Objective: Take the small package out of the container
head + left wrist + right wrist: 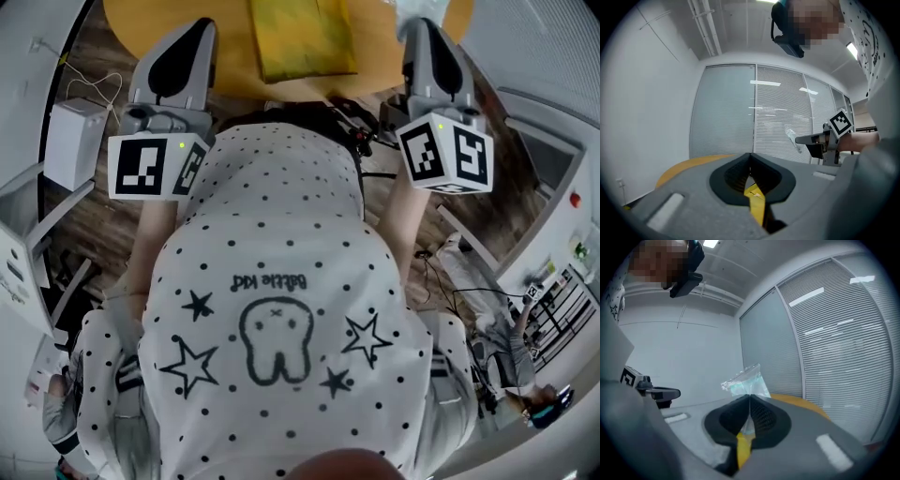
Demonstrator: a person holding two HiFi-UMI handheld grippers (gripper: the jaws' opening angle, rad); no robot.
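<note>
My right gripper (749, 397) is shut on a small clear plastic package (743, 380), which sticks up past the fingertips with something pale green inside. The left gripper view shows that same package (792, 138) held out level in the air. My left gripper (750, 155) has its jaws closed together with nothing between them. In the head view, both grippers, left (199, 26) and right (419, 21), reach over the near edge of a round yellow table (159, 28). A yellow-green flat container (300, 37) lies on the table between them.
The person's dotted white shirt (281, 281) fills the middle of the head view. A white box (75, 141) with cables sits on the wooden floor at left. Desks and equipment (544, 291) stand at right. A glass wall with blinds (778, 117) is beyond the table.
</note>
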